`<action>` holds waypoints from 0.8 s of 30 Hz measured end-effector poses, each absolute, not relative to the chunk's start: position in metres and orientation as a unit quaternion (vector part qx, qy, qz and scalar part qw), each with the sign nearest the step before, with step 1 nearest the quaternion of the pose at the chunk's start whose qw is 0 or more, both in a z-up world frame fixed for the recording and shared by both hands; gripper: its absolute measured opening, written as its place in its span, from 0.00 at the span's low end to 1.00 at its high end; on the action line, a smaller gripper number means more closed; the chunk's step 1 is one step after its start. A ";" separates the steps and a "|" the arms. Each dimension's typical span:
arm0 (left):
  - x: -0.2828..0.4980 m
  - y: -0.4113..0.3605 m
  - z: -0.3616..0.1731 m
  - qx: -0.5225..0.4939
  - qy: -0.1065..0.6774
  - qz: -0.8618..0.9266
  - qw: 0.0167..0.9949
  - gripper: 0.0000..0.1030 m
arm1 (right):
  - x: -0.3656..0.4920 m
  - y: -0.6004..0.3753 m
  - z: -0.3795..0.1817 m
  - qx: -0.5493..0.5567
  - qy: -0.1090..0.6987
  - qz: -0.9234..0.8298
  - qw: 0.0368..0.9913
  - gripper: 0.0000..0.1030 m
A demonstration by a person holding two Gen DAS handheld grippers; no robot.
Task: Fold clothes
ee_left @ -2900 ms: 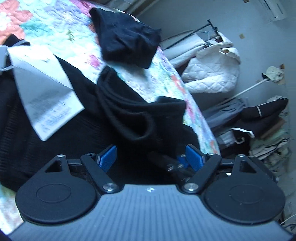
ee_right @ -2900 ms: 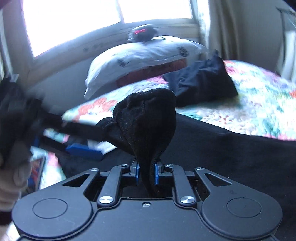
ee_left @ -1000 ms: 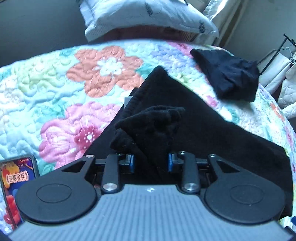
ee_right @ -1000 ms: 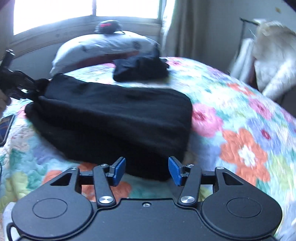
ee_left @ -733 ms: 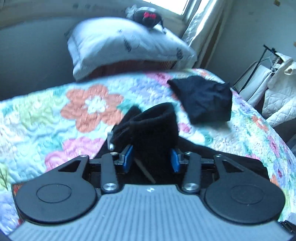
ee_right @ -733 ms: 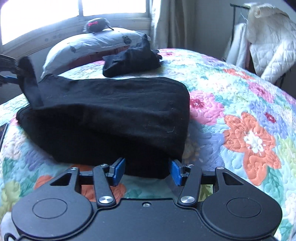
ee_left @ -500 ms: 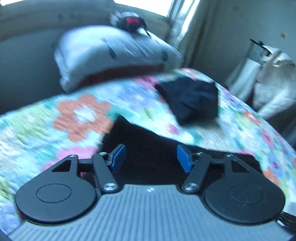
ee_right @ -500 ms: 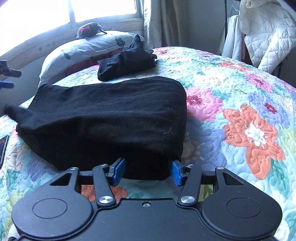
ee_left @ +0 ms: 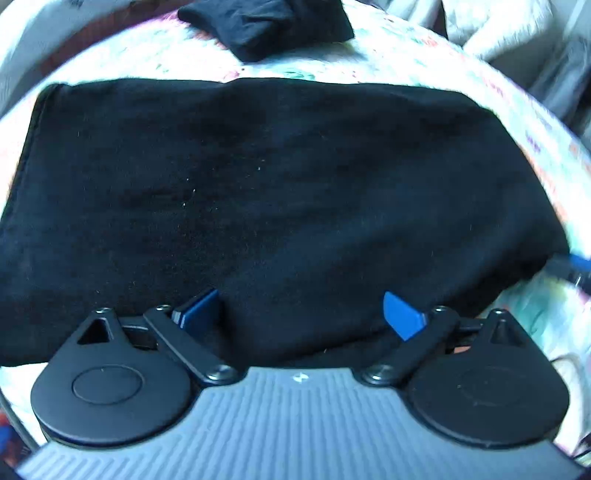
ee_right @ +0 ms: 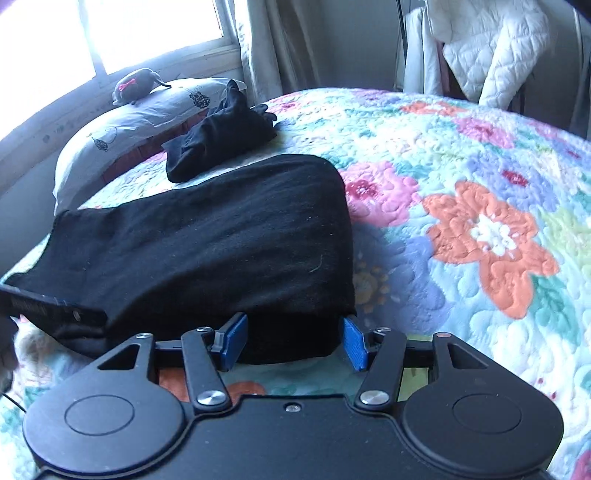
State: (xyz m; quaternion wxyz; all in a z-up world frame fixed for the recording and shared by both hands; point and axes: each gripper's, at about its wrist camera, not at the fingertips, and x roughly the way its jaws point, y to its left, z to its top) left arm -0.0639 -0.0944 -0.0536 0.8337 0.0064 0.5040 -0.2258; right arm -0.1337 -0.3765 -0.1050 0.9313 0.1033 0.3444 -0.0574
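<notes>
folded black garment (ee_right: 221,236) flat on floral quilt (ee_right: 480,229) of bed | left hand-held gripper (ee_left: 301,312) jaws opening, over cloth, not gripping | right hand-held gripper (ee_right: 293,341) released, straddling garment's near edge

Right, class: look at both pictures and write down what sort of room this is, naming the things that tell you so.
Most likely a bedroom in a home. A bed with a flowered quilt fills the view, a pillow lies at its head below a window, and a white quilted jacket hangs nearby.
</notes>
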 end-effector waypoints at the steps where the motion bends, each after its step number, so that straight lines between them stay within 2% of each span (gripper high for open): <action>1: -0.065 -0.094 -0.054 0.008 0.502 -0.231 0.833 0.96 | -0.134 -0.377 -0.107 0.105 0.342 -0.060 0.932 0.58; 4: -0.068 -0.093 -0.053 0.015 0.501 -0.237 0.832 0.97 | -0.133 -0.374 -0.121 0.109 0.350 -0.083 0.927 0.60; 6: -0.069 -0.091 -0.052 0.014 0.503 -0.239 0.830 0.97 | -0.129 -0.374 -0.130 0.122 0.361 -0.084 0.921 0.67; 8: -0.068 -0.090 -0.052 0.016 0.503 -0.245 0.828 0.97 | -0.123 -0.377 -0.135 0.140 0.370 -0.077 0.915 0.67; 12: -0.066 -0.088 -0.050 0.015 0.504 -0.251 0.826 0.97 | -0.107 -0.390 -0.135 0.162 0.353 -0.086 0.917 0.68; 17: -0.059 -0.087 -0.053 0.019 0.498 -0.264 0.826 1.00 | -0.091 -0.399 -0.147 0.202 0.350 -0.102 0.909 0.77; 22: -0.058 -0.084 -0.054 0.021 0.490 -0.276 0.826 1.00 | -0.084 -0.398 -0.156 0.177 0.328 -0.083 0.924 0.84; 23: -0.057 -0.084 -0.054 0.022 0.490 -0.277 0.826 1.00 | -0.081 -0.399 -0.155 0.174 0.325 -0.072 0.927 0.72; 24: -0.057 -0.085 -0.055 0.025 0.488 -0.279 0.827 1.00 | -0.076 -0.398 -0.148 0.171 0.318 -0.055 0.931 0.48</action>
